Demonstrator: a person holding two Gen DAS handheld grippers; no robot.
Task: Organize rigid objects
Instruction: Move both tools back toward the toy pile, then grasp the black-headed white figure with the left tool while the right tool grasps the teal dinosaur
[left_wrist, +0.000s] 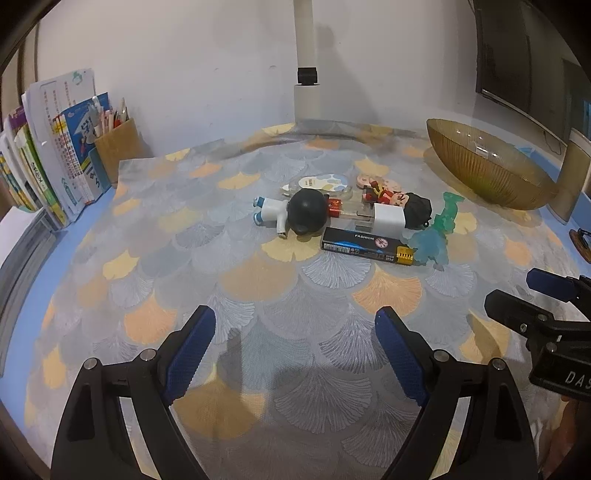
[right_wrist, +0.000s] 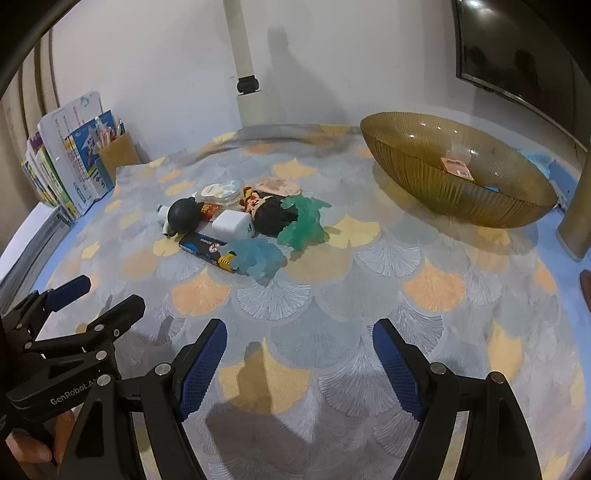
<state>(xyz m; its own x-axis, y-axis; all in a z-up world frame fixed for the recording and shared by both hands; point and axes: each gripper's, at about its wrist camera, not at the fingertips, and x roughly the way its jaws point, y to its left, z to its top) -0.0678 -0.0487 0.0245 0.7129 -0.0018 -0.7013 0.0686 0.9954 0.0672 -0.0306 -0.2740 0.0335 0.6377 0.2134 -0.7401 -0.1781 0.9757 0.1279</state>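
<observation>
A cluster of small objects lies mid-table: a white-bodied figure with a round black head (left_wrist: 295, 214) (right_wrist: 181, 218), a black box marked FASHION (left_wrist: 365, 246) (right_wrist: 208, 249), a white cube charger (left_wrist: 388, 219) (right_wrist: 232, 226), a dark-haired red figure (left_wrist: 402, 203) (right_wrist: 267, 214), a green translucent toy (left_wrist: 447, 214) (right_wrist: 303, 221), a blue translucent toy (left_wrist: 430, 247) (right_wrist: 258, 258) and a clear oval case (left_wrist: 325, 184) (right_wrist: 221, 192). An amber glass bowl (left_wrist: 487, 166) (right_wrist: 458, 173) stands to the right. My left gripper (left_wrist: 295, 325) and right gripper (right_wrist: 299, 336) hover open and empty, short of the cluster.
Books (left_wrist: 48, 155) (right_wrist: 62, 162) and a tan pen holder (left_wrist: 118, 147) (right_wrist: 118, 151) stand at the back left. A white post (left_wrist: 306, 74) (right_wrist: 247, 74) rises at the wall. The bowl holds a small orange packet (right_wrist: 458, 166). A patterned cloth (left_wrist: 258, 280) covers the table.
</observation>
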